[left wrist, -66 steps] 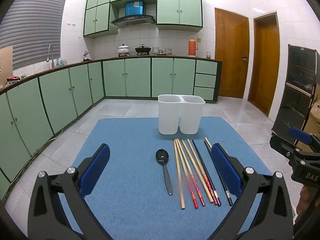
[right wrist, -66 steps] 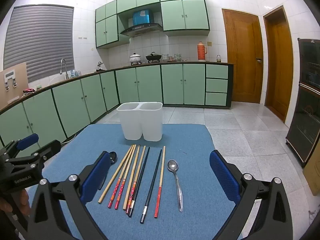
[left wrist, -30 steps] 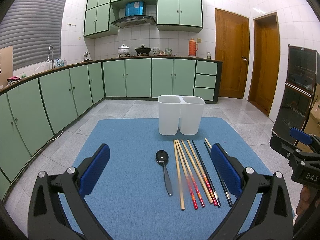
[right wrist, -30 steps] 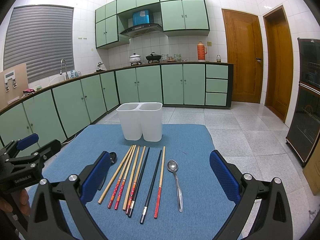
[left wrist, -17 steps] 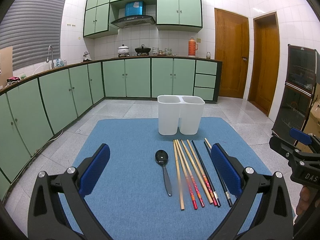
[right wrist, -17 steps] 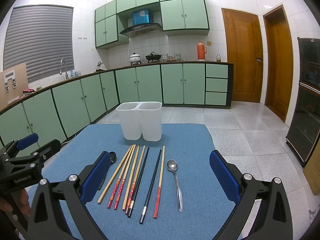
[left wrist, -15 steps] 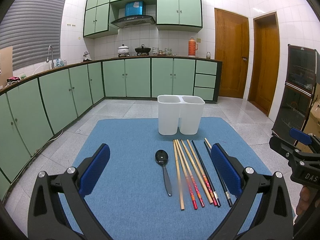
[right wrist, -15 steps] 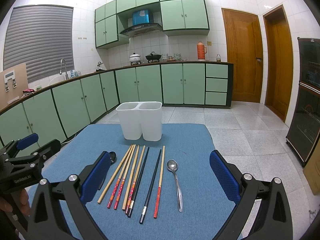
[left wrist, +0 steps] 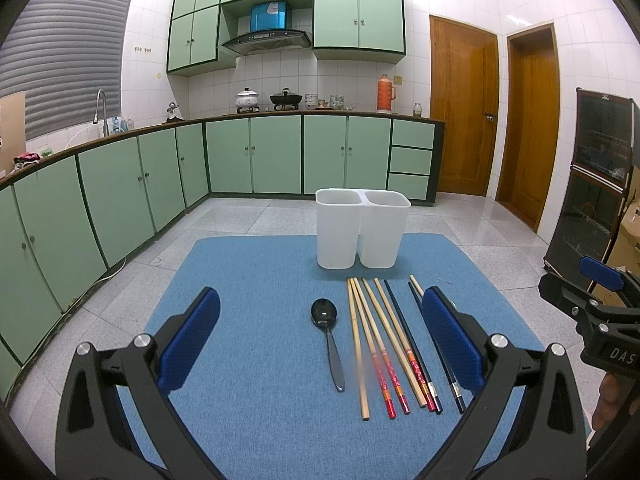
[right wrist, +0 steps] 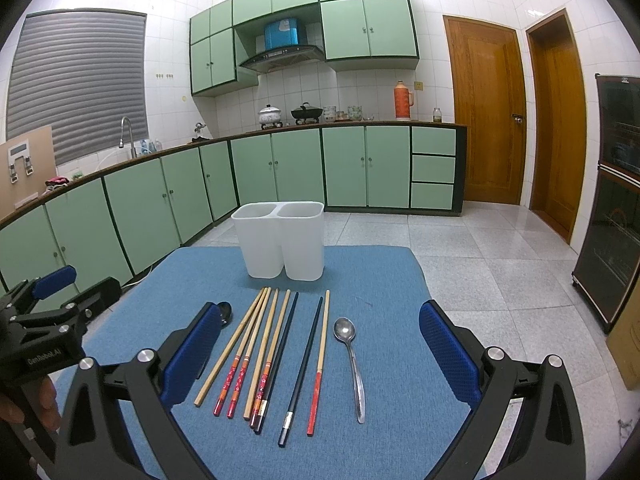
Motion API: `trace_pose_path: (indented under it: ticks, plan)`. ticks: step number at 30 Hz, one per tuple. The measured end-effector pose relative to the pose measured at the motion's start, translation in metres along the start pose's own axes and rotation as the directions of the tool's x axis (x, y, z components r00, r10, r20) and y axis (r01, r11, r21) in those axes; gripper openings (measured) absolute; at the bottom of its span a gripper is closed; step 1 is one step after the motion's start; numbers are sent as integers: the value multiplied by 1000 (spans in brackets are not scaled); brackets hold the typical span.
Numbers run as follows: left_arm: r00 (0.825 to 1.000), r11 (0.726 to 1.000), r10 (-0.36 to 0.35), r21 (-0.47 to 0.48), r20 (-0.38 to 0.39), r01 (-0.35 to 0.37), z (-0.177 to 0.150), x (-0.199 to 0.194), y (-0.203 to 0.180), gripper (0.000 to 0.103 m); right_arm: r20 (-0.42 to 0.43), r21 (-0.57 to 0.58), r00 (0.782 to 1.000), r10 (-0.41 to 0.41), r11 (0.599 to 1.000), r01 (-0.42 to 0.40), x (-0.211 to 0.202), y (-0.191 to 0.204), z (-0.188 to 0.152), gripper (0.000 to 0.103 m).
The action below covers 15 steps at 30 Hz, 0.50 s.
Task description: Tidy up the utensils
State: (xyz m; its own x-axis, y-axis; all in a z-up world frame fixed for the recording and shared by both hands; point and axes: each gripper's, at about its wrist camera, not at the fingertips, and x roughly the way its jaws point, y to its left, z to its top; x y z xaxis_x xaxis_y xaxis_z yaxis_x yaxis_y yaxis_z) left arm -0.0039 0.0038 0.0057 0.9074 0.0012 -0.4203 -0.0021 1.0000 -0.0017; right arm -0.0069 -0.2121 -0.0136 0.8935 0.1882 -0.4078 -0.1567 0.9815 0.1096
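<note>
A white two-compartment holder stands at the far side of the blue mat. Several chopsticks lie side by side in front of it. A black spoon lies to their left; in the right wrist view only its bowl shows. A silver spoon lies to their right. My left gripper hovers open above the black spoon and chopsticks. My right gripper hovers open over the chopsticks and silver spoon. Nothing is held.
The mat covers a low table on a tiled kitchen floor. Green cabinets line the left and back walls. A dark glass-door cabinet and a cardboard box stand at the right. A hand holds each gripper's handle.
</note>
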Motion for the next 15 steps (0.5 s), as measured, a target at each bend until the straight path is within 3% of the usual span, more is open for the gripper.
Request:
trace_pose_path:
  ticks: [15]
  plan:
    - [1000, 1000, 0, 1, -3, 0, 1, -1, 1, 98, -2, 0, 1000, -1, 1000, 1, 1, 1, 0, 97]
